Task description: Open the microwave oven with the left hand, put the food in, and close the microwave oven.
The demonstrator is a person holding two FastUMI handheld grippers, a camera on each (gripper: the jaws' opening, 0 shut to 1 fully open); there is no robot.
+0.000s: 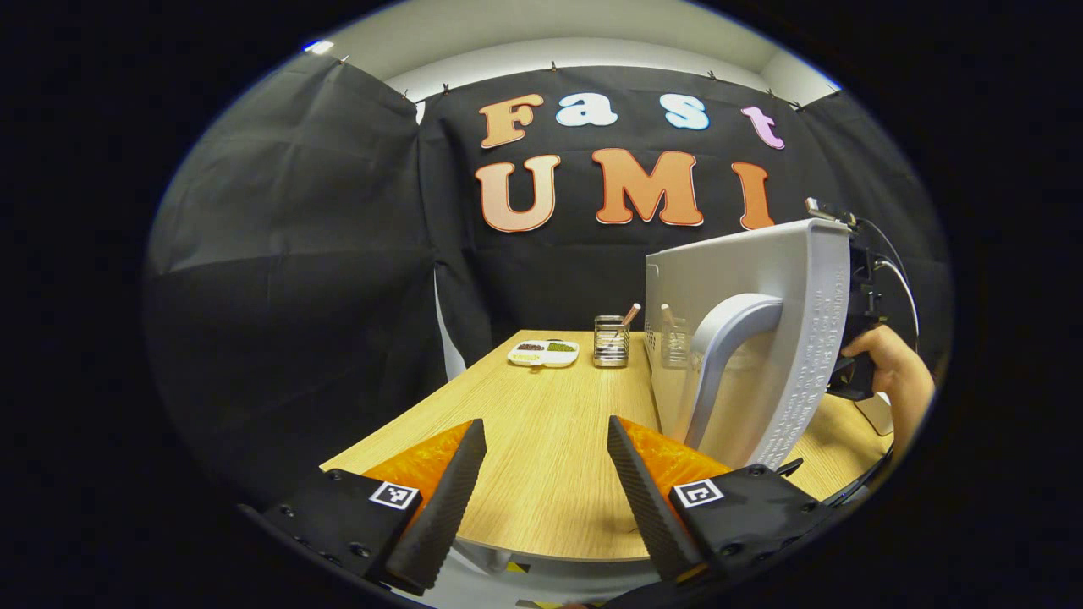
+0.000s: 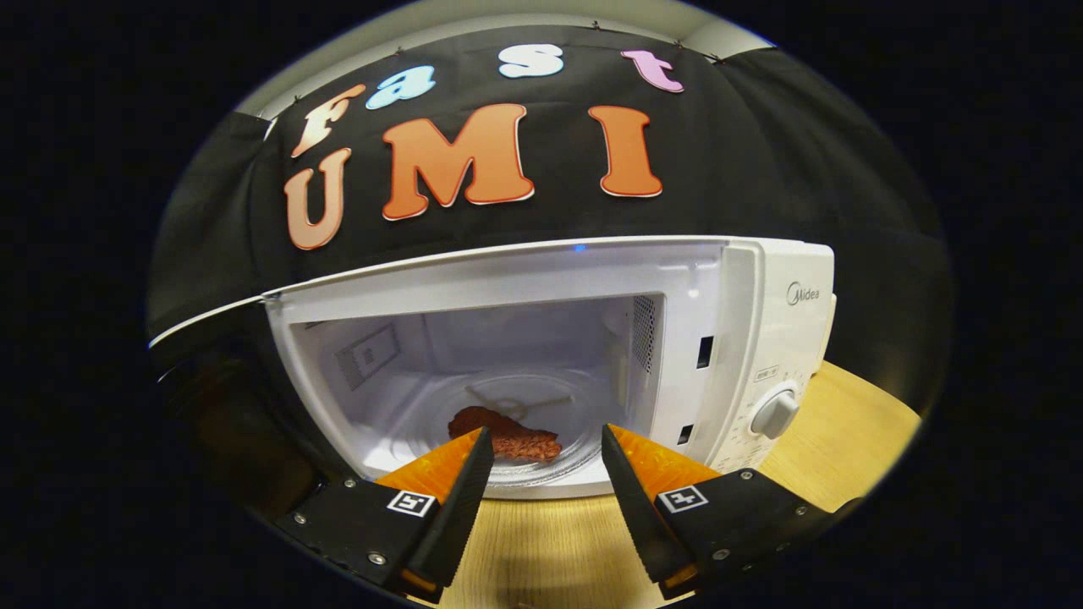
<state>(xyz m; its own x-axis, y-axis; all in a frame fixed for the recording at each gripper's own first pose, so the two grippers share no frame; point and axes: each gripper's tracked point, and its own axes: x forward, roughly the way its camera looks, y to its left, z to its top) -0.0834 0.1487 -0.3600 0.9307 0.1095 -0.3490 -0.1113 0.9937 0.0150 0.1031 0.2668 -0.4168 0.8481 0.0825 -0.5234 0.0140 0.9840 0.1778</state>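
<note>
We see the microwave (image 2: pixel 550 338) with its door (image 1: pixel 761 338) swung wide. The food (image 2: pixel 508 440) lies on the glass plate (image 2: pixel 575 414) inside, near the front edge. Before the microwave's mouth our right gripper (image 2: pixel 541 482) hangs open, empty. Left of the door, our left gripper (image 1: pixel 546 478) is spread, empty, over bare table (image 1: pixel 550 440).

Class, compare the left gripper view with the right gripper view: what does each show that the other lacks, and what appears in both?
Left gripper view: a white divided dish, a wire mesh cup, the white microwave door's curved handle.
Right gripper view: the open white microwave cavity holding brown food on its glass turntable, plus a round dial.
Shared: the light wooden table.
</note>
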